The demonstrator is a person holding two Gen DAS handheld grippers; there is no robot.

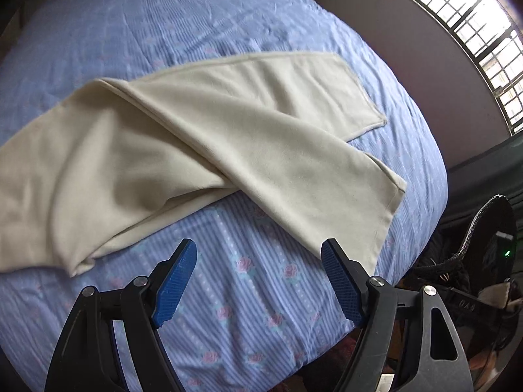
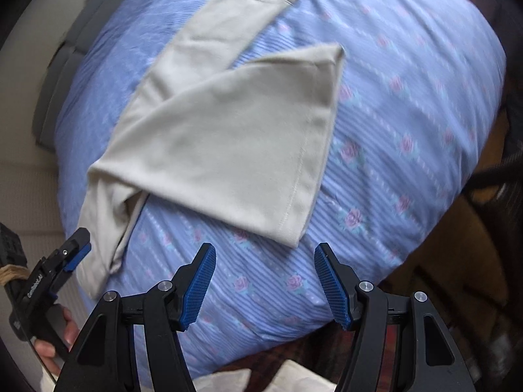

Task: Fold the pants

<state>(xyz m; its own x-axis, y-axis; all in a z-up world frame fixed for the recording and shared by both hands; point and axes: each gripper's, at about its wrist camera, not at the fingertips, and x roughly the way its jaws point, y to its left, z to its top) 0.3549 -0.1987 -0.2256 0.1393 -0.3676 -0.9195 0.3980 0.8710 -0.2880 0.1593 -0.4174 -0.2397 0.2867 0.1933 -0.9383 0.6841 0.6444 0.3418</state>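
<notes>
Cream pants (image 1: pixel 183 137) lie on the blue flowered bedspread (image 1: pixel 248 294), one leg crossed loosely over the other, with both hems toward the right. In the right wrist view the pants (image 2: pixel 222 137) spread up the bed, the near leg's hem just beyond my fingers. My left gripper (image 1: pixel 260 254) is open and empty, hovering over the bed just short of the near leg. It also shows at the left edge of the right wrist view (image 2: pixel 76 248), beside the pants' waist end. My right gripper (image 2: pixel 264 254) is open and empty, just short of the near hem.
A barred window (image 1: pixel 474 32) and a wall stand beyond the bed at the upper right. A dark fan (image 1: pixel 483 245) and clutter sit off the bed's right edge. The bed's near edge drops to a dark floor (image 2: pixel 441 245).
</notes>
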